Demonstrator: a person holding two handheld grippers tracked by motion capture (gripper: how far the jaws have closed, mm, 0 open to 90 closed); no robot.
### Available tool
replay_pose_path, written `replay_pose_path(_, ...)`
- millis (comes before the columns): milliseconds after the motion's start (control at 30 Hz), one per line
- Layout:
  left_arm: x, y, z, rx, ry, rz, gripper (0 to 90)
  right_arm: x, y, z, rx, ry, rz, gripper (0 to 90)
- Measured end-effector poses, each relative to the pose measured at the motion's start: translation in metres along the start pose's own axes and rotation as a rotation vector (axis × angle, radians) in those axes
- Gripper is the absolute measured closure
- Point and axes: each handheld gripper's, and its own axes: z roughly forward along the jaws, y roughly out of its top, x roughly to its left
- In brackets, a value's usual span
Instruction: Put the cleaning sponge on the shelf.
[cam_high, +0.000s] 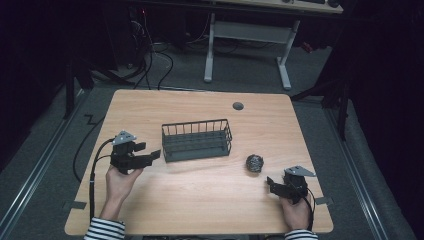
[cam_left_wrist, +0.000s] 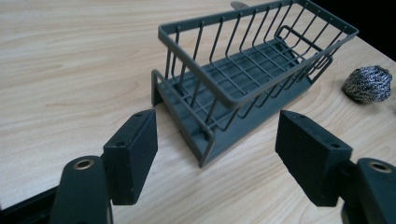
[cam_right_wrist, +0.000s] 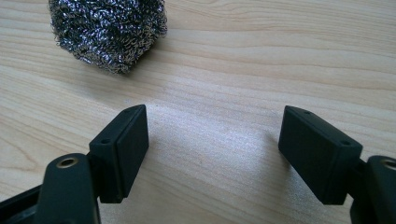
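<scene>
Near the tabletop's (cam_high: 200, 200) right side lies a steel wool ball (cam_high: 254, 163), untouched, just ahead of the right gripper (cam_high: 272, 184), whose fingers (cam_right_wrist: 126, 144) stand apart and empty. Left of the ball sits an empty wire basket (cam_high: 197, 140). The left gripper (cam_high: 150, 154) faces the basket's end, fingers apart around nothing. Judging by this, picking up has not begun.

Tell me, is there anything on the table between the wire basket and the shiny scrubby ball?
No, just bare wood. In the high view, the wire basket and the steel wool ball sit apart with plain table between them. The left gripper view shows that gap too.
</scene>
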Motion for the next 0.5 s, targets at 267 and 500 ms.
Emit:
replay_pose_path(267,-0.007,0.018,0.011,-0.006,-0.001,0.013,31.5,0.000,0.000,0.000,0.000,0.000,0.000,24.4)
replay_pose_path(500,-0.005,0.032,0.026,-0.009,0.023,-0.010,34.3,0.000,0.000,0.000,0.000,0.000,0.000,24.4)
